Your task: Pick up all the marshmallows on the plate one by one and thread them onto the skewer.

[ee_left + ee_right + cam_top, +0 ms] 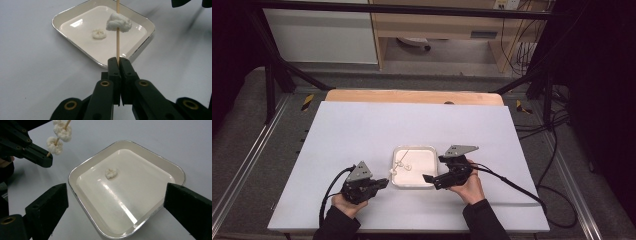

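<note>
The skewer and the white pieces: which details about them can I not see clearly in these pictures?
- Wooden skewer: its top end is cut off by the upper edge of the left gripper view; its lower end is hidden between the shut jaws of the left gripper.
- Pieces on the skewer: the uppermost is cut off by the top edge of the right gripper view, so their count is uncertain.
- Loose piece in the tray: too small in the high view to identify.

No legible text, label, brand, number or sign in any view. Yellow-black hazard striping at two spots on floor rails beside table (412, 125), no wording. Pale plate on far wooden cabinet (484, 34), too small to read.
</note>
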A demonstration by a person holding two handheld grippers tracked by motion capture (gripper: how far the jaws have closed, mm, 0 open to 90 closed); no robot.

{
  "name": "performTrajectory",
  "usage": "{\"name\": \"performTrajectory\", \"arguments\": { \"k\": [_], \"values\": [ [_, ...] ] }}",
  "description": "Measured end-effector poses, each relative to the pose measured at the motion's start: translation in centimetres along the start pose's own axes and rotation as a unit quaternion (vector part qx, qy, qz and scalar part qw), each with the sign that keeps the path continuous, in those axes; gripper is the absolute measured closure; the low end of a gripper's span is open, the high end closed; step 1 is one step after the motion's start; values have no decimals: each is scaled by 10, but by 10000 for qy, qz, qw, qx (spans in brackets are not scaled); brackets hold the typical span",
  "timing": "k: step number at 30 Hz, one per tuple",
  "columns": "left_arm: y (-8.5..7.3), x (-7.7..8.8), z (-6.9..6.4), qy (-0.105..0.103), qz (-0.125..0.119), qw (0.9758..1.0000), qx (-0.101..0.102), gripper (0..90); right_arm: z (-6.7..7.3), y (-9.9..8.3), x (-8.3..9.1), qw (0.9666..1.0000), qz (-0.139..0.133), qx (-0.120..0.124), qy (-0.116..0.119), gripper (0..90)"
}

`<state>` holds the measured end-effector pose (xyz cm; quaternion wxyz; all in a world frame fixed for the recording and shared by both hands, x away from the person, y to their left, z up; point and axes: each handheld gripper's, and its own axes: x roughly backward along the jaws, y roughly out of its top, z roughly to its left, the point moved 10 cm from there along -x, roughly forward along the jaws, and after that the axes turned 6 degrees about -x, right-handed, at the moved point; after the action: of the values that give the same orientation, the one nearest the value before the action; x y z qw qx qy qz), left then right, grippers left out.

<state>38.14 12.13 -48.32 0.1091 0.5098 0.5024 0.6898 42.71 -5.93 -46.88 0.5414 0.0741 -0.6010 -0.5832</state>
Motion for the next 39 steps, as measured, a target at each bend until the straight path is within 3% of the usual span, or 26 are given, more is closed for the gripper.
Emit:
{"name": "performTrajectory", "arguments": {
  "k": [12, 21, 27, 39],
  "values": [
    [-1, 3, 10, 26, -34, 9999, 117, 883, 2, 14, -24, 9997, 144, -13, -181, 33],
    [-2, 4, 15, 57, -26, 9998, 163, 883, 7, 24, -52, 9986, 321, 200, -363, 48],
    [-1, 5, 16, 69, -40, 9998, 189, 882, 9, 27, -68, 9972, 449, 429, -412, 136],
    [-2, 3, 15, 58, -10, 9998, 167, 882, 7, 13, -90, 9937, 807, 682, -365, 412]
  ]
}}
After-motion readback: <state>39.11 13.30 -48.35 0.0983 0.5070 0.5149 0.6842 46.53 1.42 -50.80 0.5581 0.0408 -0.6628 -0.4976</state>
